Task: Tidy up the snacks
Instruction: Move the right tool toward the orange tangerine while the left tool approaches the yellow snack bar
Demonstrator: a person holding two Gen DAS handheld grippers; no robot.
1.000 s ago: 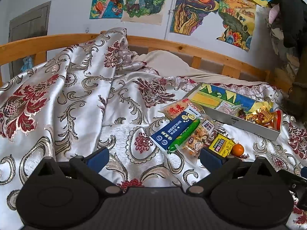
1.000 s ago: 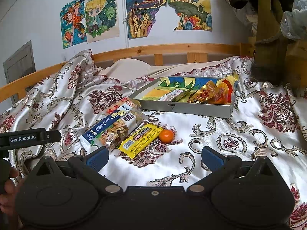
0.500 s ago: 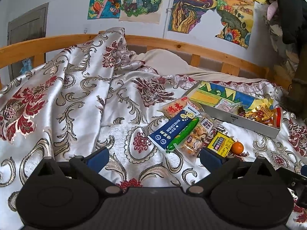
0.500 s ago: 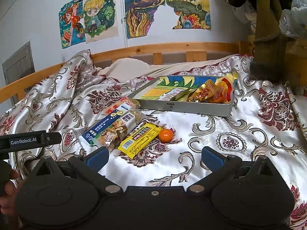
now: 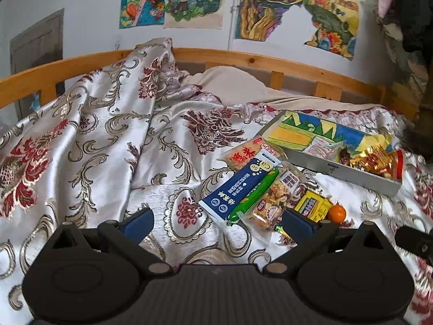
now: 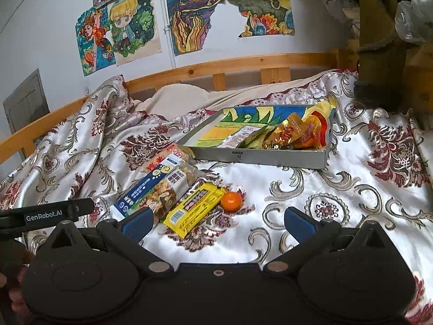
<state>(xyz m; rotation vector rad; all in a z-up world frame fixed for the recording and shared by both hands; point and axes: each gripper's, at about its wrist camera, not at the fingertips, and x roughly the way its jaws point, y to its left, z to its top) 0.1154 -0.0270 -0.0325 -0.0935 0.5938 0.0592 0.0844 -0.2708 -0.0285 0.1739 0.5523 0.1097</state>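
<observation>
While both tools (image 5: pixel 217 220) (image 6: pixel 217 220) gape, snacks (image 6: pixel 162 189) lie loose.

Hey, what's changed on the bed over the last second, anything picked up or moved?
Nothing was picked up or let go. The left claw crept slightly closer to the snack pile; the right claw barely shifted. Both stay open and empty. The blue packet, yellow packet, tangerine and tray haven't moved.

Ahead of the right claw (image 6: pixel 217 223), five loose snack packets lie in a cluster on the bed: one orange (image 6: pixel 162 162), one blue (image 6: pixel 140 189), one green (image 5: pixel 255 192), one clear (image 6: pixel 167 189), one yellow (image 6: pixel 193 208). One small orange fruit (image 6: pixel 230 201) sits beside them. Farther ahead is one grey tray (image 6: pixel 259 158); the packets heaped inside cannot be counted.
</observation>
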